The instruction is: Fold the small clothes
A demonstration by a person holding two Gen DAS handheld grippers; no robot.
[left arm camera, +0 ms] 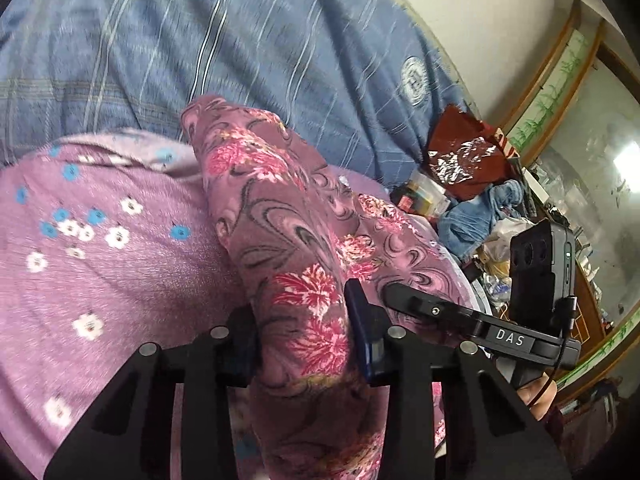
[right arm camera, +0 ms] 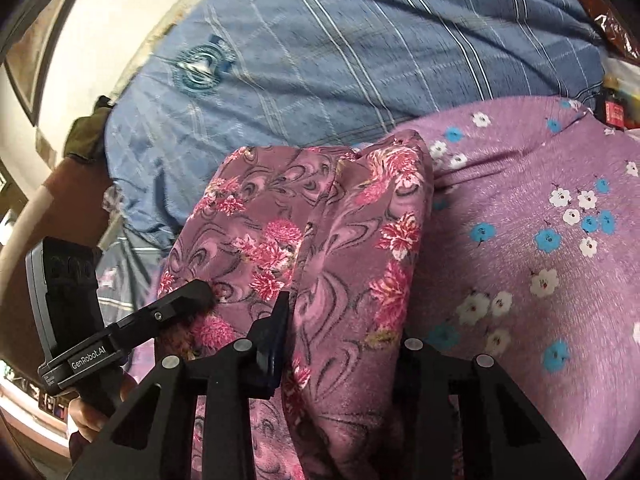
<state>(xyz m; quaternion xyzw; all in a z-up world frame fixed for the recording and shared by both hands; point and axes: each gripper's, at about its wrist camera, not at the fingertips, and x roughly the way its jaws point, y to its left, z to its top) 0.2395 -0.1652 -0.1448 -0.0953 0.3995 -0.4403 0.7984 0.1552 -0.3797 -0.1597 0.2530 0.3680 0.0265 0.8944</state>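
Floral garment (left arm camera: pixel 288 216) pinched by both grippers, over purple flowered cloth (left arm camera: pixel 100 240).

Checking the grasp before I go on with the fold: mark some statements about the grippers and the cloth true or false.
1. The left gripper is clamped on the pink floral garment. True.
2. The right gripper is open and holds nothing. False: it is shut on the same floral garment.
3. The floral garment lies flat. False: it is bunched into a ridge between the jaws.
4. A purple cloth with blue and white flowers lies beside the garment. True.
5. The bedding behind is plain red. False: it is a blue striped sheet.
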